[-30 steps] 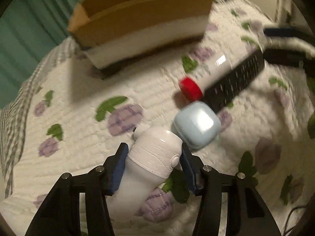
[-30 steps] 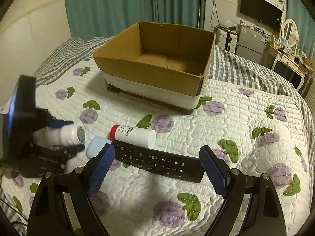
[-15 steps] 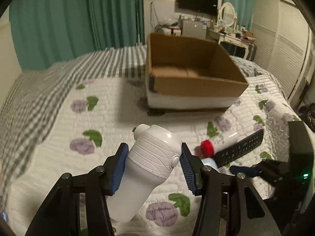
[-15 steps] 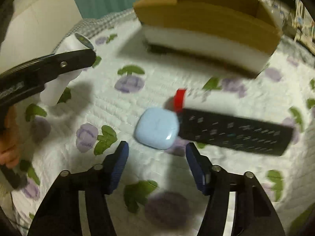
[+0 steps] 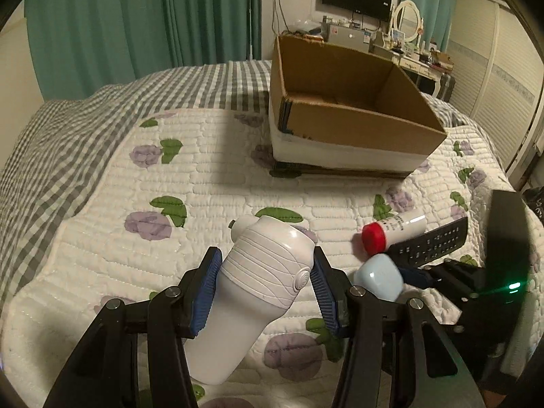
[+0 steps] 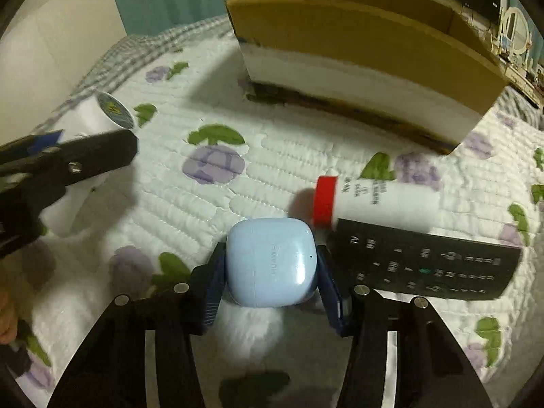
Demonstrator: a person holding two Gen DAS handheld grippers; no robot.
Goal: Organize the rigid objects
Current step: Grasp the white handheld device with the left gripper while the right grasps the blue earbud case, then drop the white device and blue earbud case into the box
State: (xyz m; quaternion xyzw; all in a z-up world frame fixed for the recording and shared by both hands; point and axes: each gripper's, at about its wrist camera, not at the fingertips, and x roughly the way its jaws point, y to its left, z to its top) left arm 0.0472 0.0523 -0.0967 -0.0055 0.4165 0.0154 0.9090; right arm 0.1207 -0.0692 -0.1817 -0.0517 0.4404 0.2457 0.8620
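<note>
A quilt [image 5: 102,210] with purple flowers is covering the bed, and a cardboard box [image 5: 343,129] is sitting open on it toward one o'clock in the left wrist view. A black remote [image 6: 421,265] is lying at three o'clock in the right wrist view, touching a white tube with a red cap [image 6: 367,200] just behind it. The left gripper [image 5: 265,272] is pinching a white bottle [image 5: 255,289] between its blue pads, holding it tilted above the quilt, cap end pointing toward the box. The right gripper [image 6: 272,272] is closing its pads against both sides of a light blue earbud case [image 6: 272,261], which is sitting at the center of that view, just beside the remote's near end.
</note>
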